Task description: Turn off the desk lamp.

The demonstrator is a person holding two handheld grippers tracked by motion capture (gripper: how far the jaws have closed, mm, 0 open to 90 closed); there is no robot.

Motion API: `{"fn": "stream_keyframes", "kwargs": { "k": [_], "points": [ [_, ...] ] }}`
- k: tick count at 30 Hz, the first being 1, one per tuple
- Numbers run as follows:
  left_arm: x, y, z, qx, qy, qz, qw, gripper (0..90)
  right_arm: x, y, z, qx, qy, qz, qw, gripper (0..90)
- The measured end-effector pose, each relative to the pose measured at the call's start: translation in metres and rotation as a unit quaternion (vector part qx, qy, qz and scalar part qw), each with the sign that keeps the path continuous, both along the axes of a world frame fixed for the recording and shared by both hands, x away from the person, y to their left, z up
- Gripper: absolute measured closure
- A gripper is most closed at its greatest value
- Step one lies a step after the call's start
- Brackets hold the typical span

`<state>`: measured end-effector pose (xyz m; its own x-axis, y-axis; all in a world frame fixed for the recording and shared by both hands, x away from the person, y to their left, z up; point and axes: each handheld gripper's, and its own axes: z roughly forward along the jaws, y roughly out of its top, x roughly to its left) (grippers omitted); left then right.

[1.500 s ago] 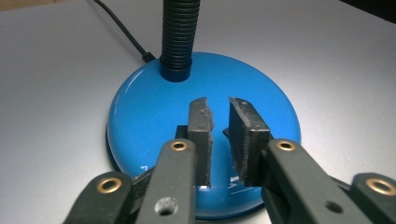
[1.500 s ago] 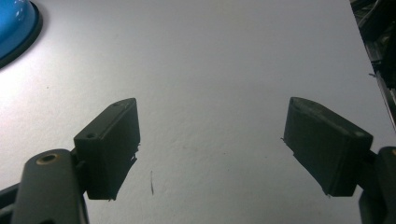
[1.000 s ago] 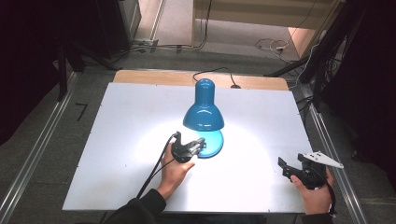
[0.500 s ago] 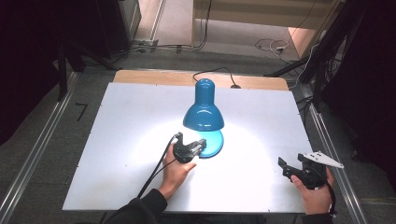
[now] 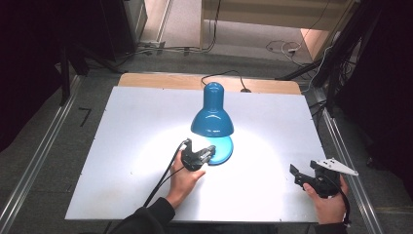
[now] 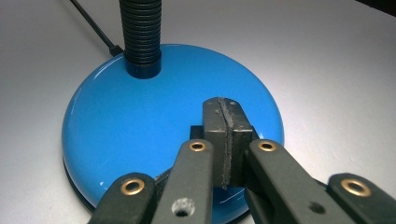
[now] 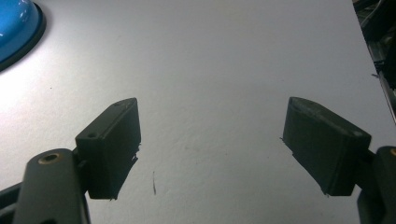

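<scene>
A blue desk lamp (image 5: pixel 213 116) stands lit in the middle of the white table (image 5: pixel 122 126), its shade pointing down over its round blue base (image 5: pixel 224 150). In the left gripper view the base (image 6: pixel 140 121) has a black ribbed neck (image 6: pixel 140 32) rising from it. My left gripper (image 5: pixel 208 151) is shut, its closed tips (image 6: pixel 228 121) over the near part of the base, with nothing between them. My right gripper (image 5: pixel 295 171) is open near the table's front right corner, over bare table (image 7: pixel 210 93).
The lamp's black cord (image 5: pixel 221 74) runs off the table's back edge over a wooden strip (image 5: pixel 160 80). A cable (image 5: pixel 163 178) trails from the left gripper toward the front edge. Metal rails (image 5: pixel 39 156) flank the table. The lamp base edge (image 7: pixel 18 23) lies far left of the right gripper.
</scene>
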<state>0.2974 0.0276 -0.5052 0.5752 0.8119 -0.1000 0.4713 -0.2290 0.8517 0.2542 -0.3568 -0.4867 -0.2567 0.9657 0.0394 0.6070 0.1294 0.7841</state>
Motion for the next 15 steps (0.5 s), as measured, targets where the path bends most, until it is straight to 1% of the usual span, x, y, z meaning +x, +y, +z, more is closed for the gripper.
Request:
{"fn": "stream_keyframes", "kwargs": {
  "k": [4, 7, 8, 9, 10, 11, 12, 13, 15],
  "points": [
    [0.0003, -0.0004, 0.0005, 0.006, -0.001, -0.002, 1.0000, 90.0, 0.0001, -0.0002, -0.0001, 0.000, -0.001, 0.001, 1.0000, 18.0],
    [0.0012, -0.0011, -0.0001, 0.005, -0.005, 0.003, 1.0000, 90.0, -0.0001, 0.0001, 0.0001, 0.000, 0.000, 0.000, 1.0000, 18.2],
    [0.0022, -0.0010, -0.0008, 0.022, -0.009, 0.010, 0.9997, 90.0, -0.0002, 0.0001, 0.0002, 0.000, 0.000, 0.000, 1.0000, 18.2],
    [0.0040, 0.0000, -0.0026, 0.014, -0.015, 0.016, 0.9997, 90.0, -0.0003, 0.0001, 0.0002, 0.000, 0.000, 0.000, 1.0000, 18.3],
    [0.0058, 0.0040, -0.0024, 0.010, -0.007, 0.016, 0.9998, 90.0, -0.0004, 0.0000, 0.0002, 0.000, -0.001, 0.000, 1.0000, 18.3],
    [0.0071, 0.0062, -0.0023, -0.007, 0.007, 0.018, 0.9998, 90.0, -0.0006, -0.0004, 0.0003, 0.000, -0.001, 0.000, 1.0000, 18.4],
    [0.0071, 0.0063, -0.0017, -0.009, 0.010, 0.017, 0.9998, 90.0, -0.0006, -0.0004, 0.0003, 0.000, -0.001, 0.000, 1.0000, 18.4],
    [0.0071, 0.0065, -0.0013, -0.004, 0.006, 0.017, 0.9998, 90.0, -0.0005, -0.0007, 0.0002, -0.001, -0.002, 0.001, 1.0000, 18.5],
    [0.0069, 0.0070, -0.0009, -0.004, 0.003, 0.017, 0.9998, 90.0, 0.0000, -0.0007, -0.0001, 0.001, -0.002, 0.000, 1.0000, 18.6]
  ]
}}
